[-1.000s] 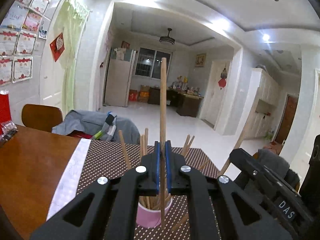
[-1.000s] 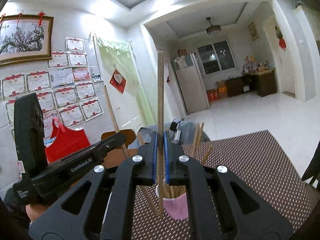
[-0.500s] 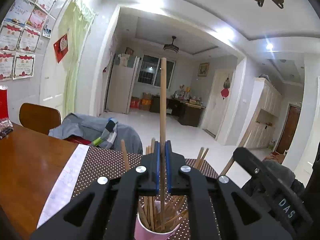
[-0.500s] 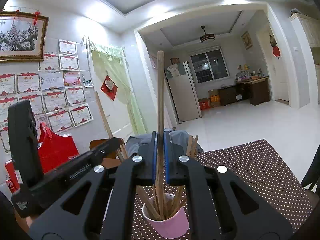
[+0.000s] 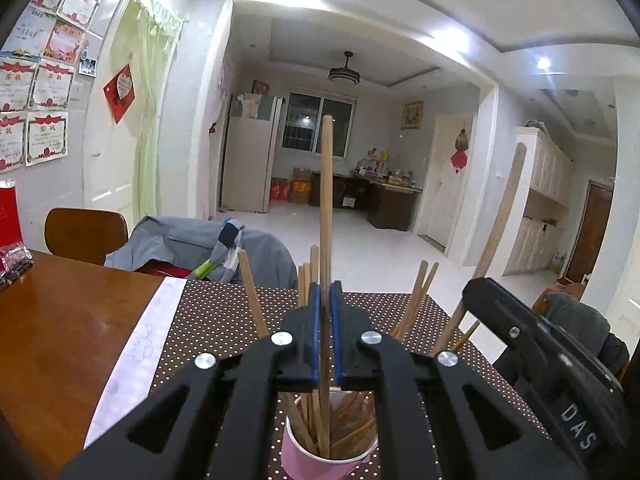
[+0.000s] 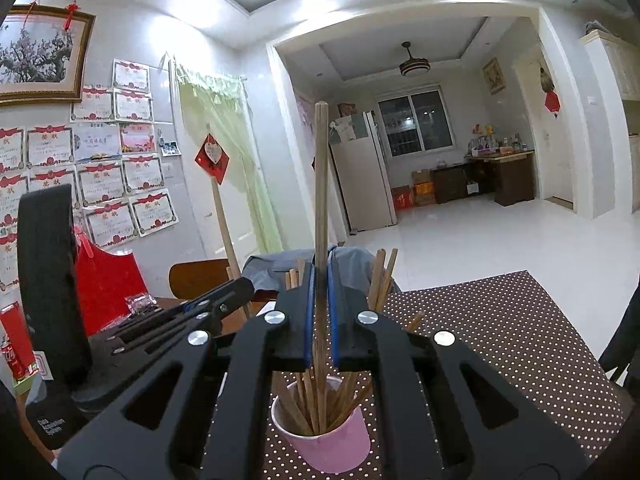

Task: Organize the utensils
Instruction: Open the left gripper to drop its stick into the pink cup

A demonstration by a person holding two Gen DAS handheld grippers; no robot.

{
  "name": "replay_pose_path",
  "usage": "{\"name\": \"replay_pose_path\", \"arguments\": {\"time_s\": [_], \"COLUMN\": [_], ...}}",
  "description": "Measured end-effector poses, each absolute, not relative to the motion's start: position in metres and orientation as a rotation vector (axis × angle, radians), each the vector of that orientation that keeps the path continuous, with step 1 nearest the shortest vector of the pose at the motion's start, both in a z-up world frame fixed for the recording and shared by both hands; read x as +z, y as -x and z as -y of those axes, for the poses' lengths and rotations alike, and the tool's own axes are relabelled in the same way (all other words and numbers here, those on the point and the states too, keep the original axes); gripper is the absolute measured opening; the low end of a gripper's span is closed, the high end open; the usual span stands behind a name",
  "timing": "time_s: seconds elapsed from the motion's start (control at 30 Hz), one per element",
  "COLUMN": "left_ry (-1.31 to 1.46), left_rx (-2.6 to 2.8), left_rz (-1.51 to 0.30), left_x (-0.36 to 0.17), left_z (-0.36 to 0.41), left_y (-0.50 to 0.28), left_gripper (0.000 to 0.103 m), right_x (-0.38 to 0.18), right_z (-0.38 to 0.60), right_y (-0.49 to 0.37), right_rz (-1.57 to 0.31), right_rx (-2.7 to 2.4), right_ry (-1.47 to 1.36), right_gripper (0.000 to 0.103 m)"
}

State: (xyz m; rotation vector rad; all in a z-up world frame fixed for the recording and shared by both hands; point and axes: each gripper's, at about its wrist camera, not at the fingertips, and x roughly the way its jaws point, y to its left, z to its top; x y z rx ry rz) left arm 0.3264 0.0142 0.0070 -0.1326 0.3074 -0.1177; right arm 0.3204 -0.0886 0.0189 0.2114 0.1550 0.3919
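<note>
Left wrist view: left claw [image 5: 326,312] is clamping a chopstick [image 5: 326,200], now sinking into the pink cup [image 5: 320,458]. Right claw [image 6: 319,296] is likewise lowering its own stick [image 6: 321,184] inside the cup; release is looking near.

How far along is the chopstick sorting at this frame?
Mostly done: many chopsticks already stand in the pink cup on the dotted mat. In hand: the left gripper and right gripper each clamp one upright chopstick, lower ends inside the cup. Left: release both. No loose chopsticks show on the mat.
</note>
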Motion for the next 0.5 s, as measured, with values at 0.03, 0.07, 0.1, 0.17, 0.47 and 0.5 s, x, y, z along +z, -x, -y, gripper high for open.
{"name": "replay_pose_path", "arguments": {"time_s": [0.03, 0.07, 0.1, 0.17, 0.47, 0.5], "left_ry": [0.132, 0.130, 0.127, 0.118, 0.110, 0.109], "left_rx": [-0.117, -0.116, -0.115, -0.110, -0.108, -0.105], "left_rz": [-0.309, -0.311, -0.313, -0.312, -0.318, -0.318], "left_x": [0.0066, 0.0062, 0.0060, 0.0059, 0.0069, 0.0071], "left_z": [-0.0142, -0.0142, -0.0134, -0.0120, -0.0101, -0.0099], "left_y": [-0.3270, -0.3274, -0.3273, -0.3277, -0.3276, -0.3275], "left_gripper": [0.006, 0.006, 0.006, 0.006, 0.008, 0.017], "right_x": [0.0185, 0.0182, 0.0181, 0.0178, 0.0160, 0.0160], "right_z": [0.0882, 0.0881, 0.0878, 0.0880, 0.0851, 0.0849], "right_y": [-0.3207, -0.3205, -0.3204, -0.3207, -0.3250, -0.3252], "right_rz": [-0.157, -0.159, -0.162, -0.167, -0.188, -0.189], "right_rx": [0.393, 0.395, 0.396, 0.398, 0.406, 0.406], "right_ry": [-0.209, -0.208, -0.206, -0.206, -0.200, -0.200], "right_gripper": [0.007, 0.007, 0.007, 0.007, 0.007, 0.007]}}
